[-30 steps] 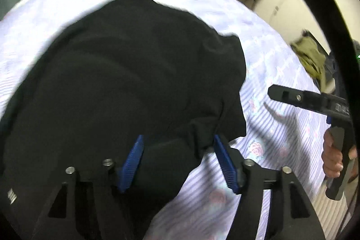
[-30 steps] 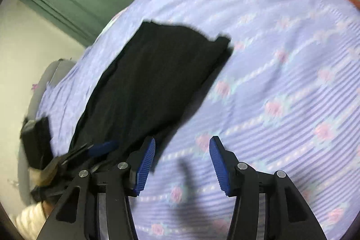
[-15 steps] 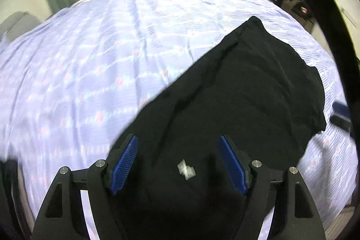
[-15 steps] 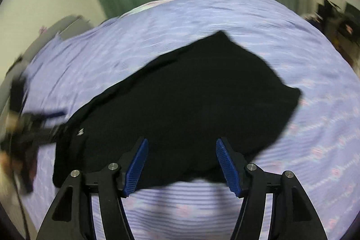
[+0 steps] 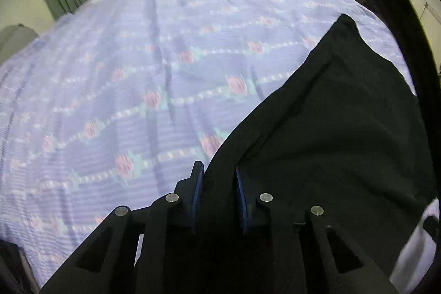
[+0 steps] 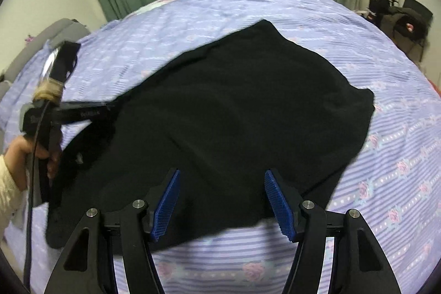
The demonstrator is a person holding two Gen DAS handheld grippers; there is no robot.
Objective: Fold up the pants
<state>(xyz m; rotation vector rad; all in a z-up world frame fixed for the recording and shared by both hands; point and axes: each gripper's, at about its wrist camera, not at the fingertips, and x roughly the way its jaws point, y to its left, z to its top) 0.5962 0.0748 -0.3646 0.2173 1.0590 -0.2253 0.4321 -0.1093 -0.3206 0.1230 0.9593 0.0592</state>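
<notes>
black pants [image 6: 237, 112] lie spread on lilac floral bedspread [image 6: 386, 183], partly folded. left gripper [image 5: 217, 183] at pants' left edge, jaws closing, narrow, fold of black cloth between blue pads [image 5: 198, 183]; firm pinch likely, contact hard to see. right gripper [image 6: 222, 200] hovers over near hem, jaws wide, nothing held. hand [image 6: 19, 153] grips left tool's handle.

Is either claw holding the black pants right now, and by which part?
The left claw is closing on the pants' side edge. The right claw hangs open, holding nothing.
</notes>
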